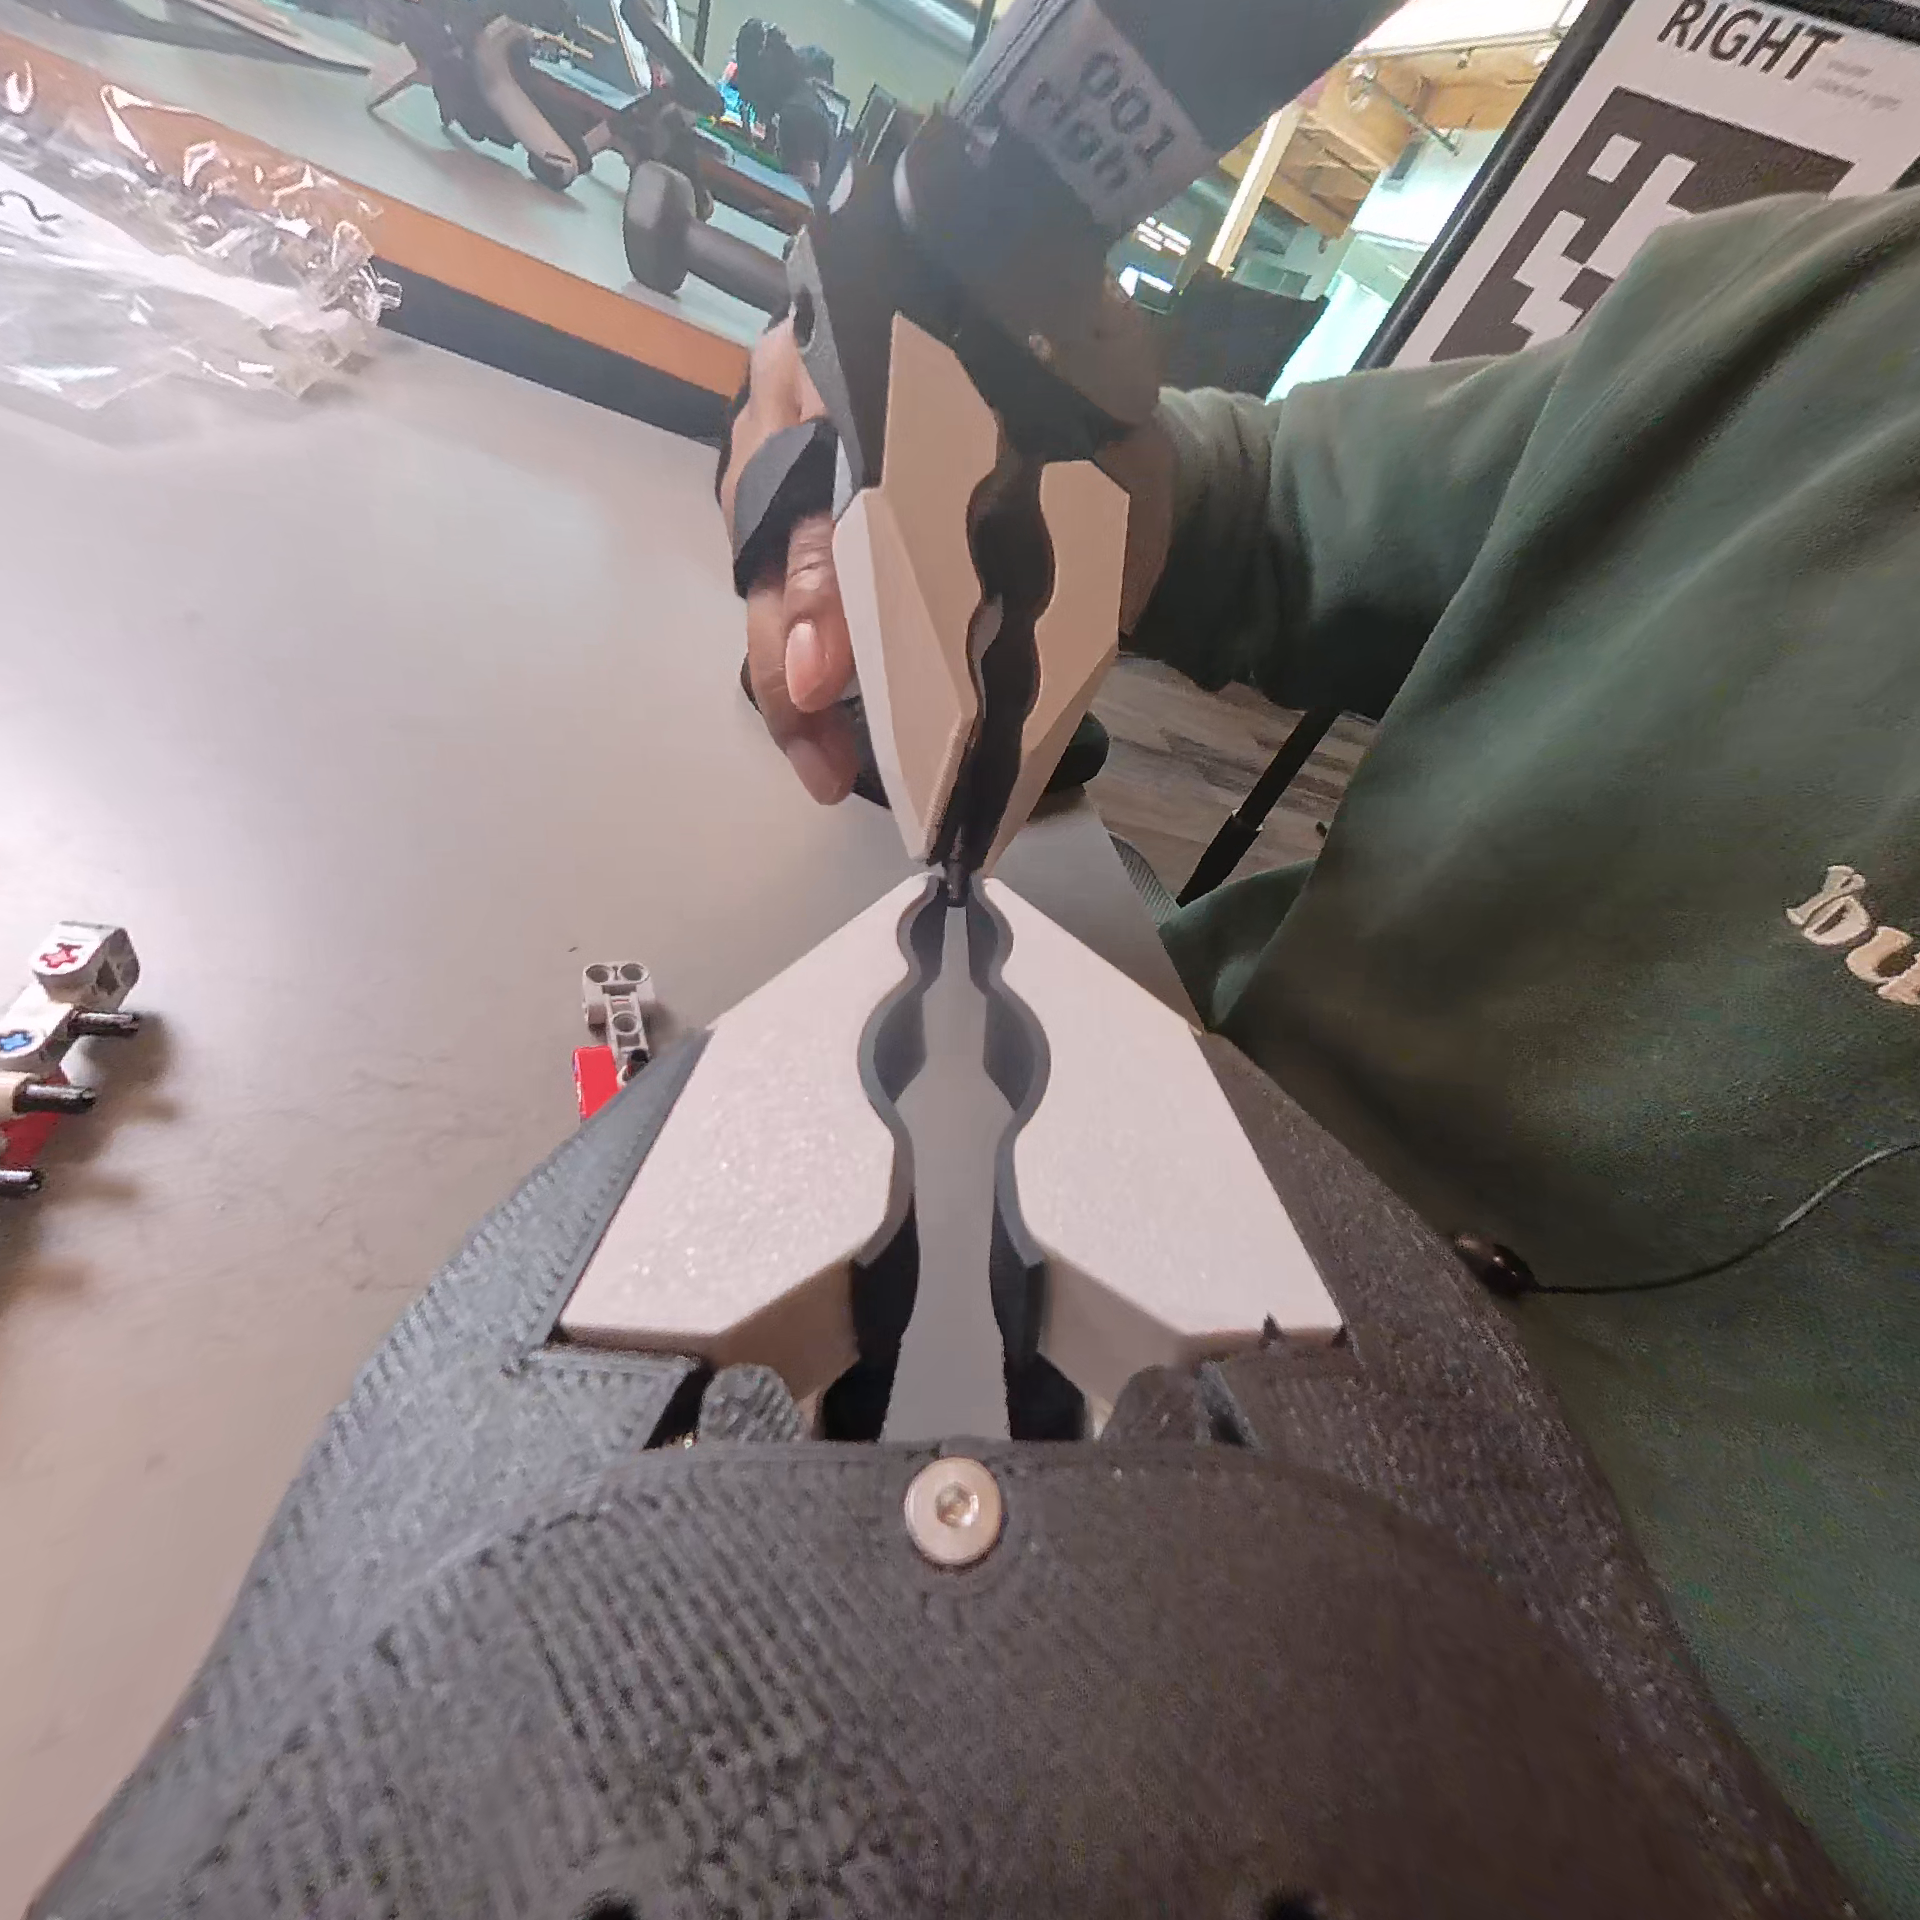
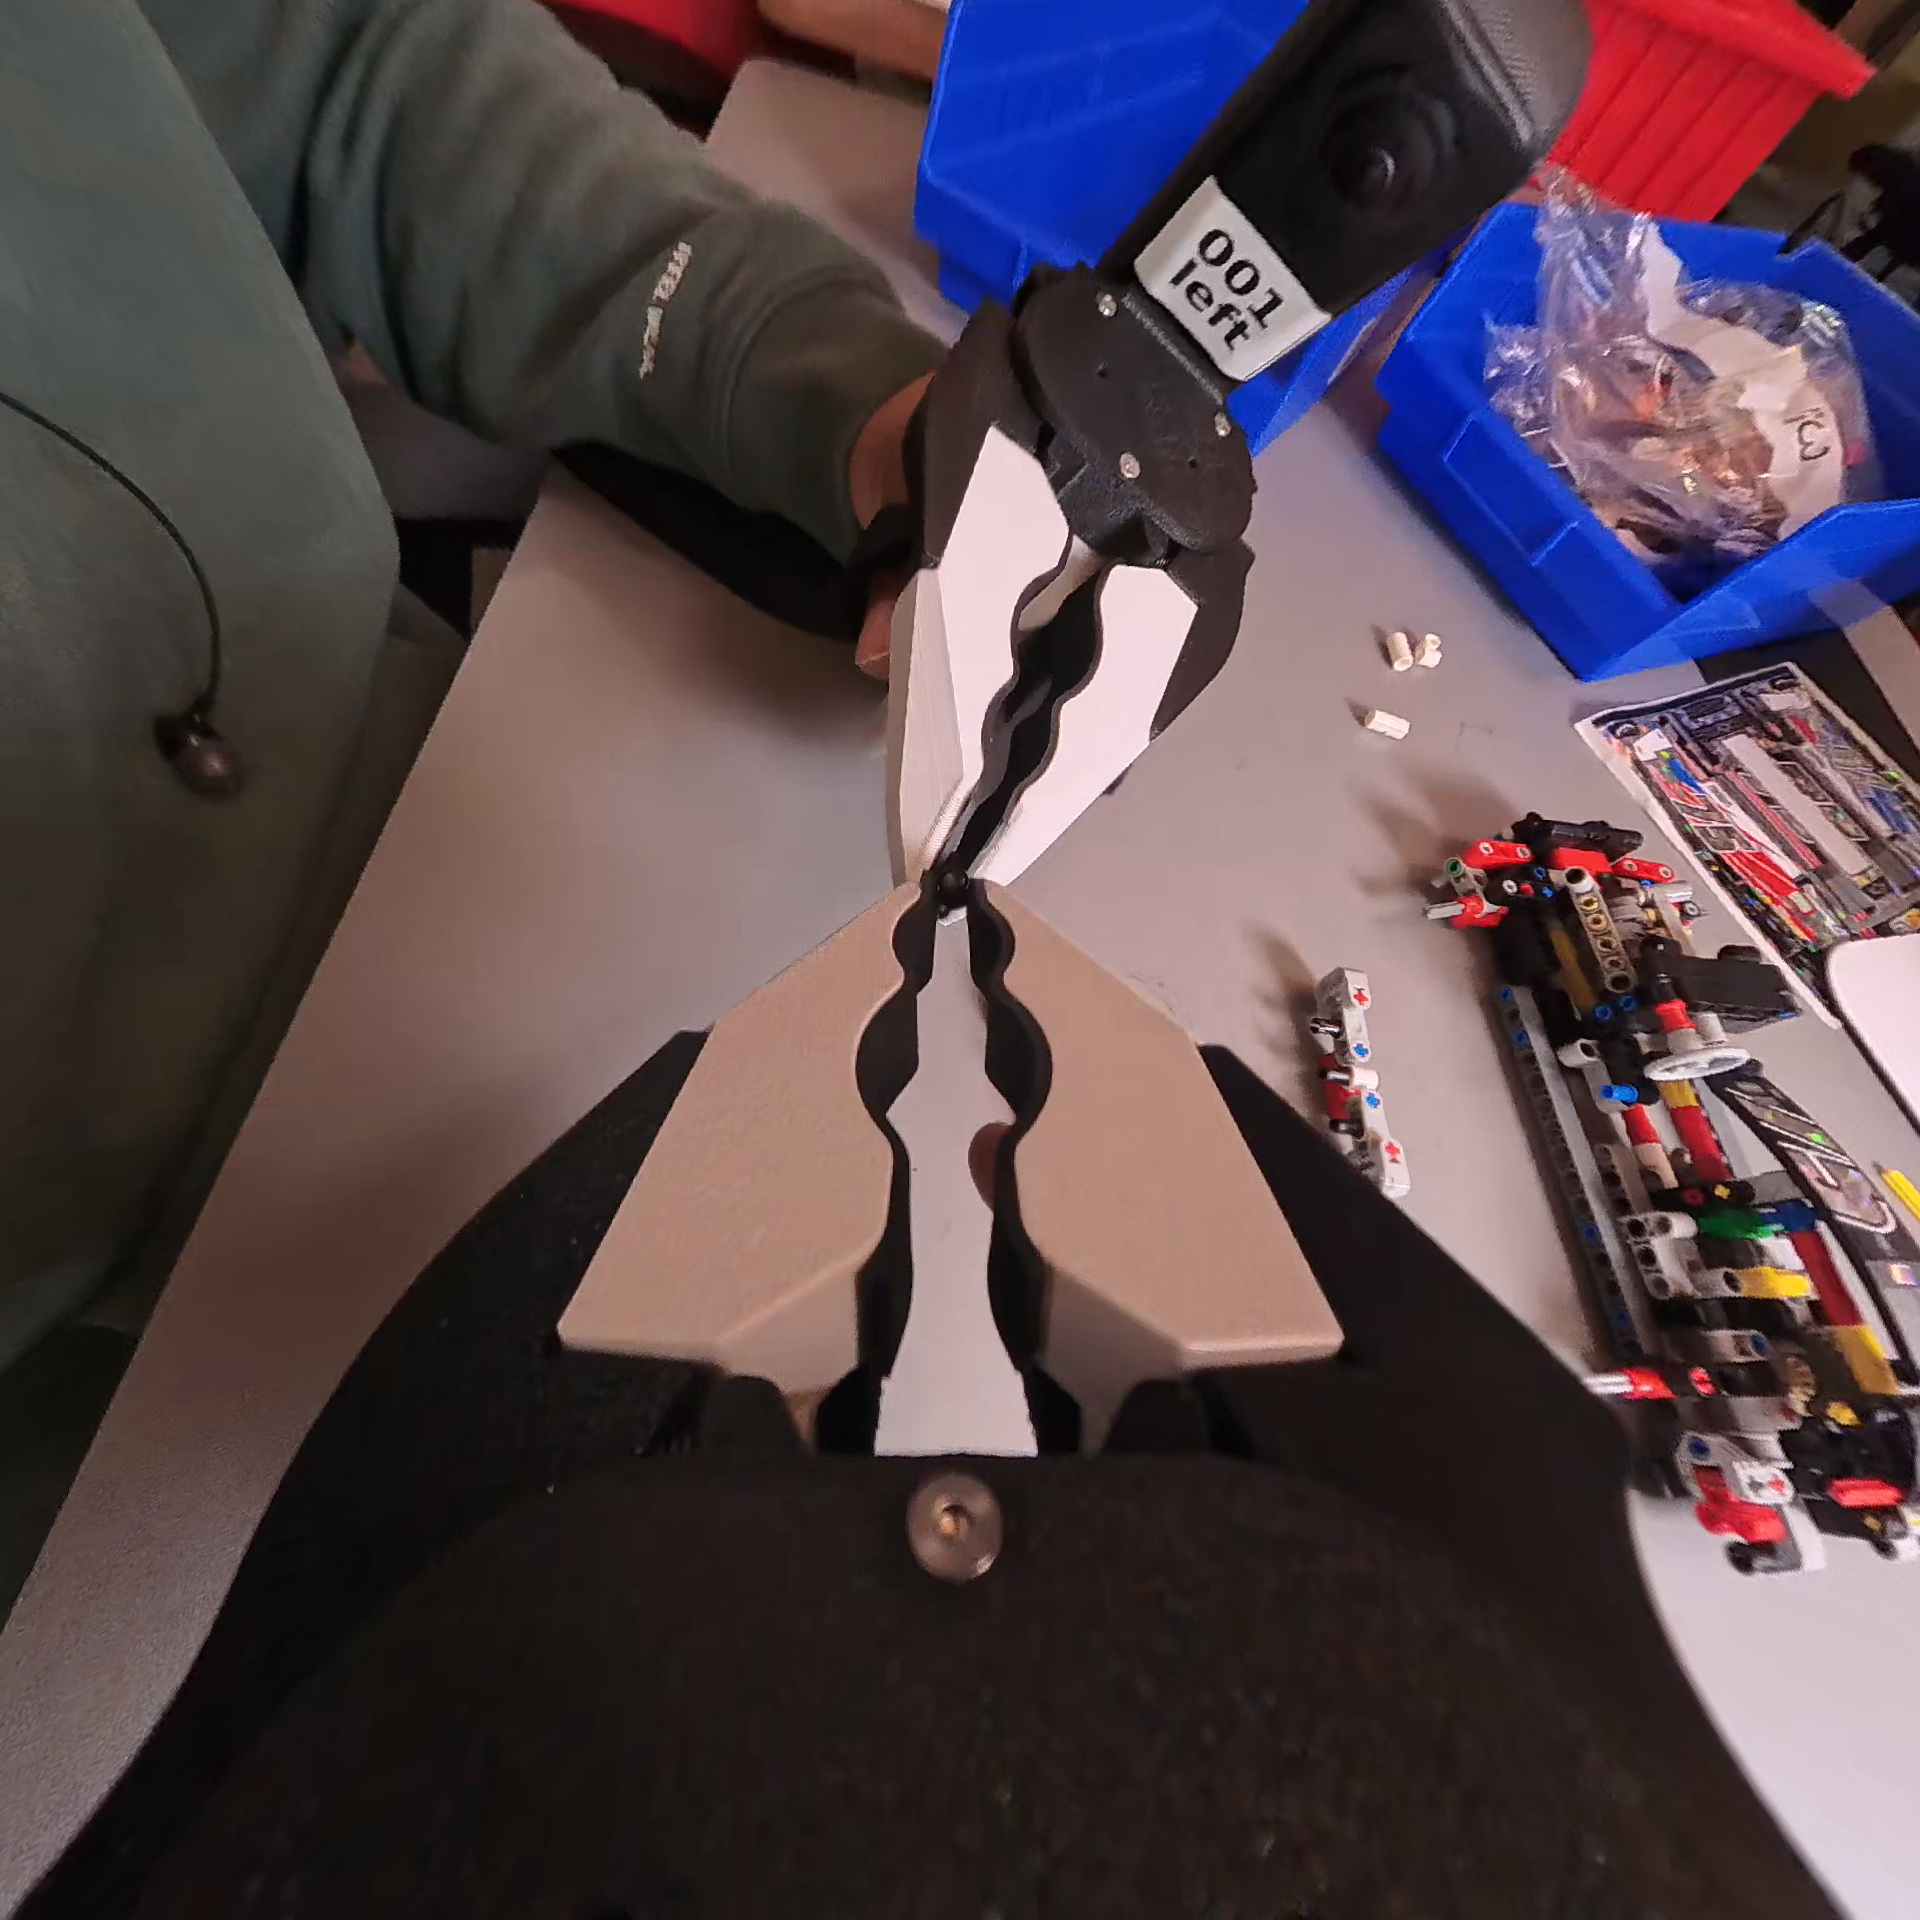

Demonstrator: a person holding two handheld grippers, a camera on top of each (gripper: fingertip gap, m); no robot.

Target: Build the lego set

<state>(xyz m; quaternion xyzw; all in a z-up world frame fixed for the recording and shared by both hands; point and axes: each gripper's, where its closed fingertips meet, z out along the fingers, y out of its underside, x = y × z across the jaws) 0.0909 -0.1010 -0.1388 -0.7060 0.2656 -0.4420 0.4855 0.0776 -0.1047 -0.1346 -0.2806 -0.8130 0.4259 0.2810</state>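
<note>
My left gripper (image 1: 951, 896) and my right gripper (image 1: 951, 847) meet tip to tip above the table. A small black pin (image 1: 954, 876) sits between the two pairs of tips, and both grippers are closed on it. In the right wrist view my right gripper (image 2: 948, 906) comes from below and the left gripper (image 2: 951, 862) from above, with the black pin (image 2: 951, 891) at their junction. The partly built lego car (image 2: 1704, 1195) lies on the table at the right. A small white and red sub-assembly (image 2: 1361, 1081) lies beside it; it also shows in the left wrist view (image 1: 62, 1029).
A grey connector (image 1: 616, 997) and a red piece (image 1: 594, 1075) lie by my left gripper. Blue bins (image 2: 1621, 488), one holding plastic bags, stand at the back right. An instruction booklet (image 2: 1766, 790) and small white pieces (image 2: 1408, 649) lie nearby. A person's green sleeve (image 1: 1558, 623) is close. Less than 4 cm separates the two grippers' tips. From either gripper's tips it is about 25 cm to the partly built lego car (image 2: 1704, 1195).
</note>
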